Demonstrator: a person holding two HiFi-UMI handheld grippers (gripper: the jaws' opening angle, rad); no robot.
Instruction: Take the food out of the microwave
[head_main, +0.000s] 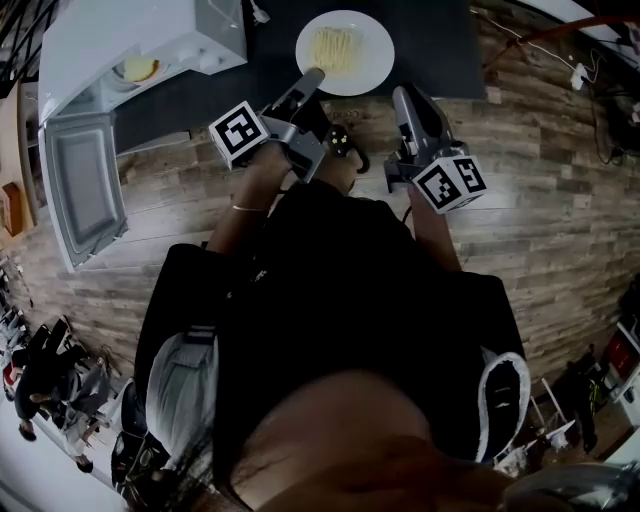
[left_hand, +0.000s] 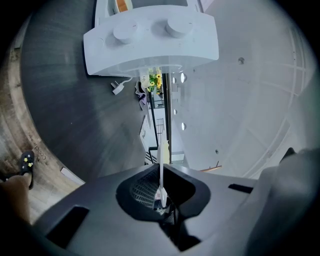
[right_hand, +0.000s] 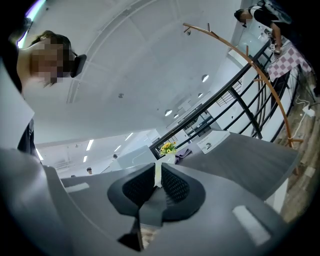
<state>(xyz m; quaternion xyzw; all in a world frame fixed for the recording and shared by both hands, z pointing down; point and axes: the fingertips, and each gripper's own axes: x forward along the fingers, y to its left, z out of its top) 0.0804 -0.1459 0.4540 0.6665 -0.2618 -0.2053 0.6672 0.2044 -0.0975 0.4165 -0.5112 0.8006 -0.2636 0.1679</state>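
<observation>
Presently my left gripper was clamped narrow on the near rim of the white plate of noodles, which was out of the oven at the dark mat. My right gripper was pinched nearly together just beside the plate's right edge, gripping nothing I could identify. Farther off to the left, a yellowish food item lay inside the open microwave; left hand judged nearer to it.
</observation>
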